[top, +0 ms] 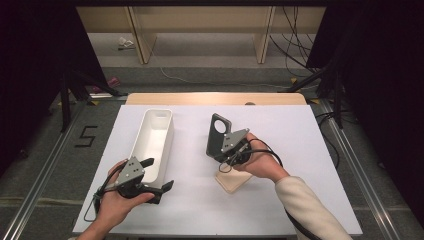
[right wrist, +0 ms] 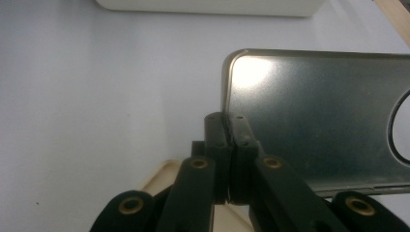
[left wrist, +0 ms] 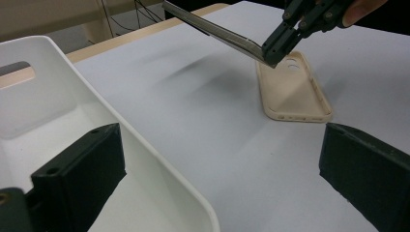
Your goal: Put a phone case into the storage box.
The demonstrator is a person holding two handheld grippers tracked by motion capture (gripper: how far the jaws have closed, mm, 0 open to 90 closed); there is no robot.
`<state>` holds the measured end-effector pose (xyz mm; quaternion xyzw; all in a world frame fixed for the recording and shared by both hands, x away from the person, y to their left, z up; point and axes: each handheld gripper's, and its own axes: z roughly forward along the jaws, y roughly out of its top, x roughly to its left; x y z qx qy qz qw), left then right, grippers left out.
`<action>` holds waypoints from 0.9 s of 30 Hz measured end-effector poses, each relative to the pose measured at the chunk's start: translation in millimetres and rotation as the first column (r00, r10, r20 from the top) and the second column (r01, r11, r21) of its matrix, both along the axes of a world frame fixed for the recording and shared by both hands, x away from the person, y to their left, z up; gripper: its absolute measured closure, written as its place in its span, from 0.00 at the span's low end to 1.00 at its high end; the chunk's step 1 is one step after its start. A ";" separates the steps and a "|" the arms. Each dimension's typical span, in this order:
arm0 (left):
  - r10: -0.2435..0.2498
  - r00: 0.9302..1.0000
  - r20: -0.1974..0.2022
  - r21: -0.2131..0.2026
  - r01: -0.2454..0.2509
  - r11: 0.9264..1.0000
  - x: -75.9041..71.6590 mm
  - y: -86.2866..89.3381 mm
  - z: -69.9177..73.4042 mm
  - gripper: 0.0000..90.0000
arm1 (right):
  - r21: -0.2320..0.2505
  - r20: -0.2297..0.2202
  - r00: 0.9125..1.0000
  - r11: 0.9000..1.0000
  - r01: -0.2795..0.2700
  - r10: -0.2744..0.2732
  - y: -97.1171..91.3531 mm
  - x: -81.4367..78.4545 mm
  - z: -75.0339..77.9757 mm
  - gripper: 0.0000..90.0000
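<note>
The right gripper (top: 223, 141) has its jaws pressed together on the edge of a dark phone case (top: 218, 135), near one corner. In the right gripper view the case (right wrist: 319, 121) stands out to the right of the pinched tips, its glossy grey face toward the camera and part of a round cut-out at the far right. In the high view it is held up off the table (top: 300, 200), tilted on edge, with the round hole at the far end. Below that hand a beige case (top: 231, 181) lies flat on the white sheet; in the left gripper view it (left wrist: 295, 92) rests open side up, just under the right gripper's tips (left wrist: 271, 52).

The left gripper (top: 157, 174) has its jaws wide apart with nothing between them, one jaw over the near end of the white bin (top: 161, 116), the other beside it.
</note>
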<state>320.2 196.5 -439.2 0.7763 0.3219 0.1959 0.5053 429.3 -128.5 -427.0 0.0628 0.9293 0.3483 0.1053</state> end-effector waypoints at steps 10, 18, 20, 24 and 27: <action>0.006 1.000 -0.005 0.005 -0.006 1.000 -0.3 -1.0 0.2 0.03 | 0.043 0.011 1.000 0.999 0.002 -0.002 -6.6 -9.9 -0.9 1.00; 0.040 0.998 -0.052 -0.030 -0.042 0.999 0.2 -6.9 7.6 0.07 | 0.073 0.028 1.000 0.997 -0.014 0.012 -4.9 -19.6 2.0 1.00; 0.056 0.996 -0.069 -0.045 -0.059 0.997 1.8 -10.7 13.1 0.09 | 0.073 0.027 1.000 0.997 -0.016 0.014 -4.3 -21.2 2.1 1.00; 0.051 0.996 -0.078 -0.035 -0.054 0.998 9.7 -19.0 23.7 0.11 | 0.077 0.028 0.999 0.997 -0.030 0.028 -0.6 -27.4 1.7 1.00; 0.057 0.994 -0.088 -0.020 -0.059 0.998 23.6 -29.5 36.9 0.14 | 0.081 0.036 0.998 0.996 -0.045 0.042 1.9 -34.4 2.9 1.00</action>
